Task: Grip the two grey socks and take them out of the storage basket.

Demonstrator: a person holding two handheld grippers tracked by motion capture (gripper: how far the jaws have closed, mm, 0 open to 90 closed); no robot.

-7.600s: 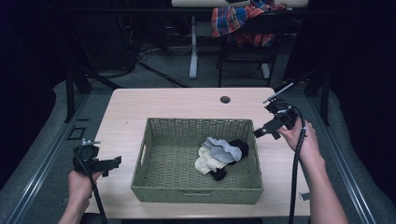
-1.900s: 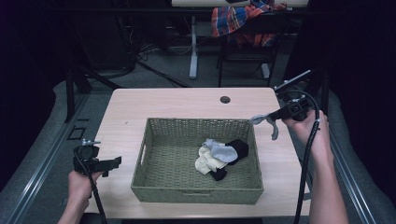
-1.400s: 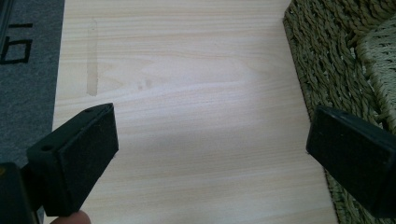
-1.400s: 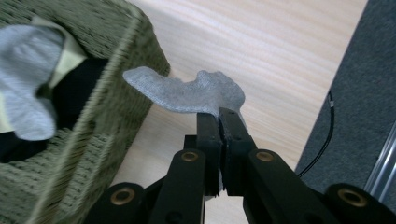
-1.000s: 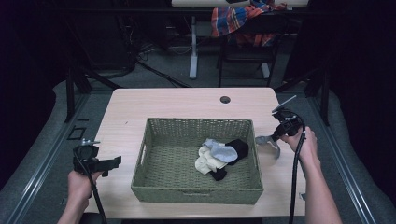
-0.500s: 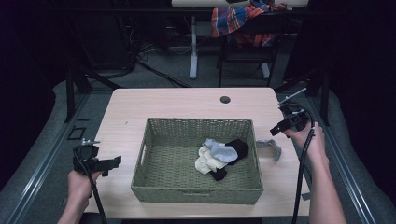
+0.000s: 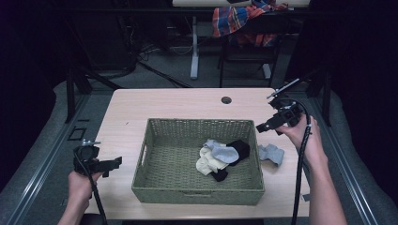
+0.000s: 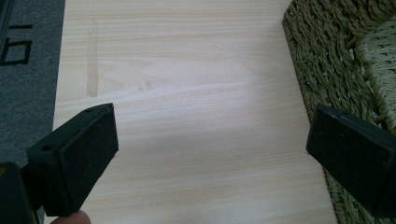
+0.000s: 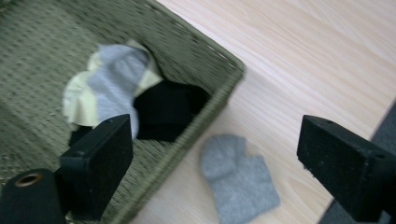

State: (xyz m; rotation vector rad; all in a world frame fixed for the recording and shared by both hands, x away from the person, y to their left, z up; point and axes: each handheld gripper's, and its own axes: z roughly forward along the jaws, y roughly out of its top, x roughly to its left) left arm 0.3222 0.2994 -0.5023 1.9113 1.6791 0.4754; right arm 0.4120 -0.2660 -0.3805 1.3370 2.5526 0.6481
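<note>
Where light falls, pale wooden table [image 7: 173, 105]

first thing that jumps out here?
The woven basket in the middle of the table, with a heap of socks in its right half. Next, a lone grey sock on the table just outside the basket's right wall, with the right gripper above it, jaws open and empty.

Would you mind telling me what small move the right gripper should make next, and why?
Probably swing back over the basket toward the grey sock atop the pile. The right gripper has just been opening, nothing sits between its fingers, and one grey sock already lies on the table beside the basket.
</note>
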